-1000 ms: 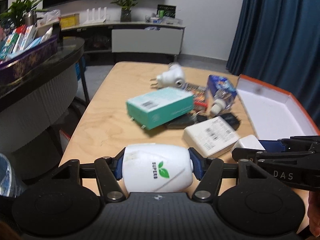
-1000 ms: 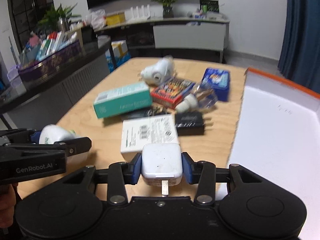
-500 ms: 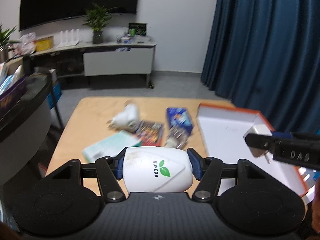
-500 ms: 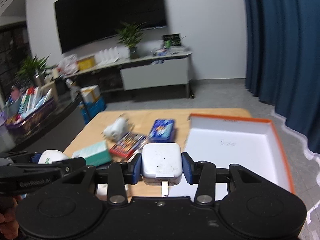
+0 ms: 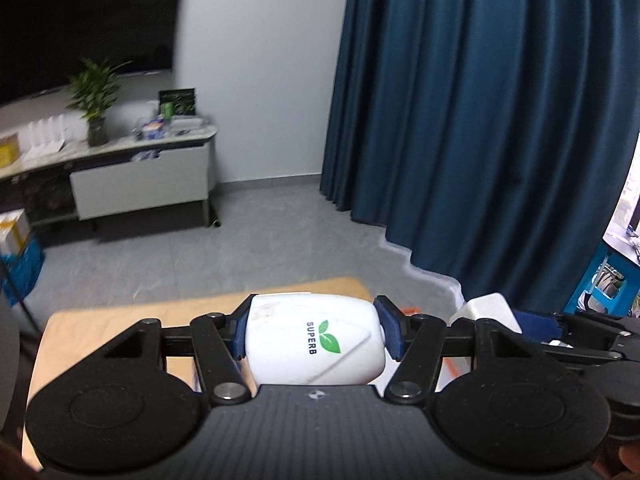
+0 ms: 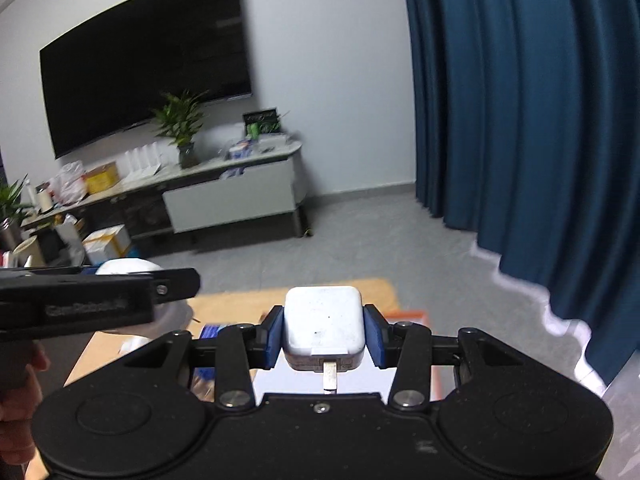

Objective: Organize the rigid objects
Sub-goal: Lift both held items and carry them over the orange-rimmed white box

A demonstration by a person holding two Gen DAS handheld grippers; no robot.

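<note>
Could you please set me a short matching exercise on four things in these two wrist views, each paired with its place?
Things:
1. white rounded device printed SUPERB
2. white square plug adapter
3. green potted plant
4. dark blue curtain

Places:
A. on the grey sideboard
B. between the left gripper pads
C. hanging at the right
D. between the right gripper pads

Pairs: 1-B, 2-D, 3-A, 4-C

"SUPERB" with a green leaf mark stands on the white plug-in device [image 5: 314, 344], centre frame. The lettering on the black bar [image 6: 86, 307] at left is too blurred to read.
</note>
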